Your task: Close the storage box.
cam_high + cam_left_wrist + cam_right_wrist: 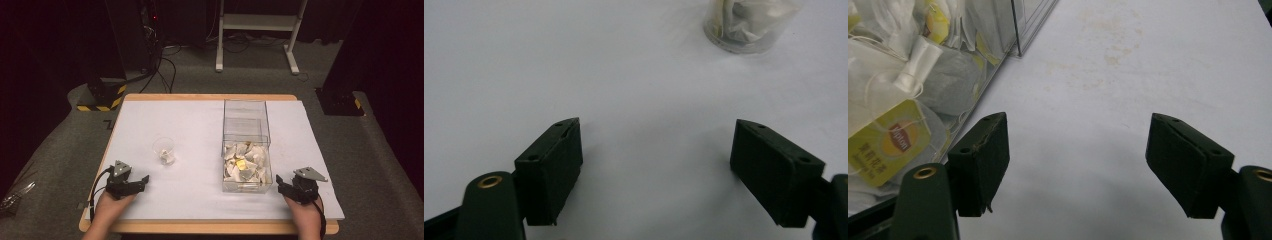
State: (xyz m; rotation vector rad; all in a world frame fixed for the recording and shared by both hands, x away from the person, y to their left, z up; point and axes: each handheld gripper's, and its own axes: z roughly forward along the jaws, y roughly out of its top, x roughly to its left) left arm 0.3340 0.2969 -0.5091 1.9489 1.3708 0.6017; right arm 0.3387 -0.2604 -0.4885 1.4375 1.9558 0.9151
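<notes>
A clear plastic box (246, 145) stands on the white table (200, 130) right of centre, its near half piled with tea bags (245, 165). In the right gripper view the tea bags (893, 100) lie behind the box wall at left, one with a yellow tag (890, 142). A small clear cup (164, 151) left of centre holds a tea bag; its base (749, 25) sits at the top of the left gripper view. My left gripper (142, 181) rests open near the front left. My right gripper (281, 182) is open just right of the box's near corner. Both hold nothing.
A white frame stand (257, 30) and cables lie on the grey floor beyond the table. A black-and-yellow striped base (102, 97) sits off the far left corner. A dark block (340, 102) stands off the far right corner.
</notes>
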